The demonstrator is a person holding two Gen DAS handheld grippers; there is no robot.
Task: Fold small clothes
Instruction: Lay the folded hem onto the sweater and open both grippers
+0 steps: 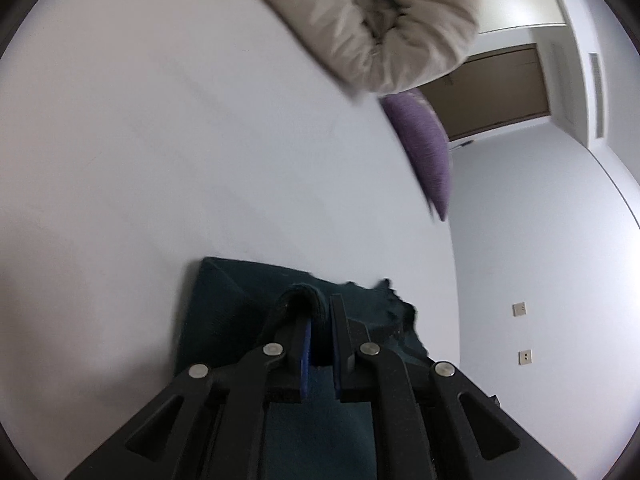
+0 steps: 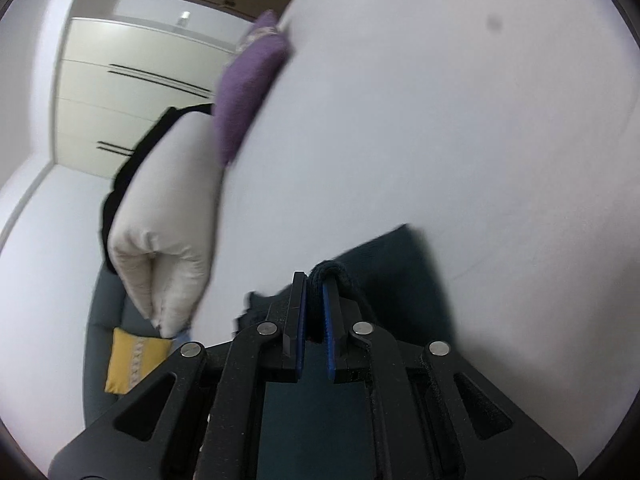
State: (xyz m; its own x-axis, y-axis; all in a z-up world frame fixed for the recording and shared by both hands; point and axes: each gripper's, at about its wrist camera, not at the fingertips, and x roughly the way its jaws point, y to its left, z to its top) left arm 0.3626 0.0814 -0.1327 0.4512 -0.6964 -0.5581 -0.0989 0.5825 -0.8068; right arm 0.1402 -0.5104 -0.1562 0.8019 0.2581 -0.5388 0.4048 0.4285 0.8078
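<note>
A dark teal garment (image 1: 224, 312) lies on a white surface (image 1: 160, 140). My left gripper (image 1: 318, 312) is shut on a folded edge of it, which bulges between the black fingers. In the right wrist view the same dark teal garment (image 2: 396, 272) spreads to the right of my right gripper (image 2: 316, 288), which is shut on another bunched edge of it. Both views are blurred.
A purple folded cloth (image 1: 424, 148) lies at the surface's far edge; it also shows in the right wrist view (image 2: 244, 88). A beige padded sleeve (image 1: 384, 24) reaches over the surface. A white cushion (image 2: 164, 220), yellow pillow (image 2: 128, 360), grey sofa and cabinets stand beyond.
</note>
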